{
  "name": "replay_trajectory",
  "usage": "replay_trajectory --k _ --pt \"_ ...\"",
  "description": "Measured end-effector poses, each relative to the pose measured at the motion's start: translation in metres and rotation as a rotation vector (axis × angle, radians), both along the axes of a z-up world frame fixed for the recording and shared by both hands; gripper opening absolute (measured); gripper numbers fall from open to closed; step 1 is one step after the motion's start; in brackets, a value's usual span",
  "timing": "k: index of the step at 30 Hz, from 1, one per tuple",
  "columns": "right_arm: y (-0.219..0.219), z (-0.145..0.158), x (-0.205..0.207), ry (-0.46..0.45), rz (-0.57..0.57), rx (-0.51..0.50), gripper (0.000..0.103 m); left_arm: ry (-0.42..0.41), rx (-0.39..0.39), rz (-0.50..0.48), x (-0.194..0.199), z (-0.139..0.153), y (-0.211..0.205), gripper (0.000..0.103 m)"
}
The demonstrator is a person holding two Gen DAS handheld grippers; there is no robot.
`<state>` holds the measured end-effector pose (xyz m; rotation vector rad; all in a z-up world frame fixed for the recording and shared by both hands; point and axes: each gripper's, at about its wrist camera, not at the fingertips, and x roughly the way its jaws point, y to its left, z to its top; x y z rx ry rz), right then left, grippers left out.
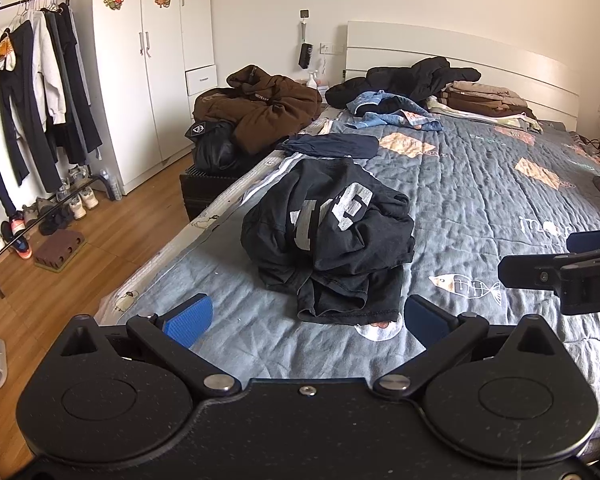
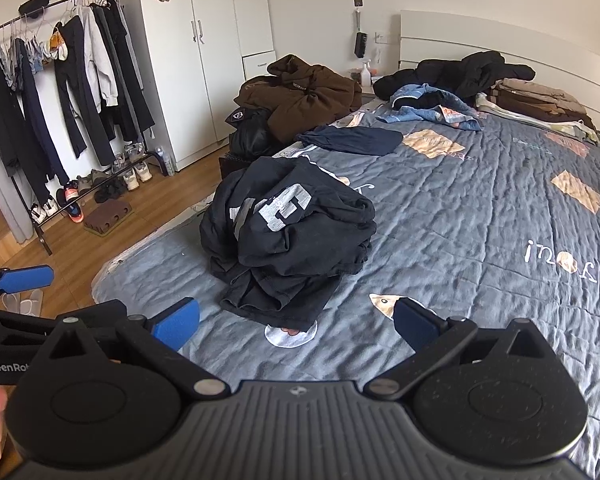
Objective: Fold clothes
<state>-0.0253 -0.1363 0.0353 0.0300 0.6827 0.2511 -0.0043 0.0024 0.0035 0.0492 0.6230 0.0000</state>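
Two grippers hover over the near end of the bed [image 1: 480, 184], both with jaws spread wide and holding nothing. Ahead of the left gripper [image 1: 306, 320] lies a black shirt [image 1: 332, 236] with large white letters, bunched in a loose heap on the grey-blue quilt, near the bed's left edge. From the right wrist view, the right gripper [image 2: 296, 322] faces the same shirt [image 2: 292, 236], which sits just beyond its blue pads without touching them. Further up the bed lies a flat dark navy garment [image 1: 336, 146], then a crumpled blue garment [image 1: 396, 114], a black jacket [image 1: 412, 78] and a stack of folded brown and beige clothes [image 1: 484, 100] against the headboard. Beside the bed, a brown coat [image 1: 260, 106] is piled on a black one. A clothes rack [image 2: 60, 92] stands by the white wardrobe [image 2: 204, 48].
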Motion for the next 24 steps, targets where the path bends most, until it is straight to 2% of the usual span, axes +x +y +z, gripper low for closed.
replay_trajectory --k 13,20,24 --pt "0.000 -0.003 0.014 0.013 0.019 0.002 0.103 0.002 -0.011 0.007 0.004 -0.003 0.005 0.103" --pt "-0.004 -0.010 0.036 0.017 0.022 0.002 0.103 0.009 -0.032 0.014 0.010 -0.005 0.012 0.103" --pt "-0.006 -0.016 0.055 0.014 0.045 0.002 0.103 0.012 -0.049 0.012 0.027 -0.007 0.017 0.103"
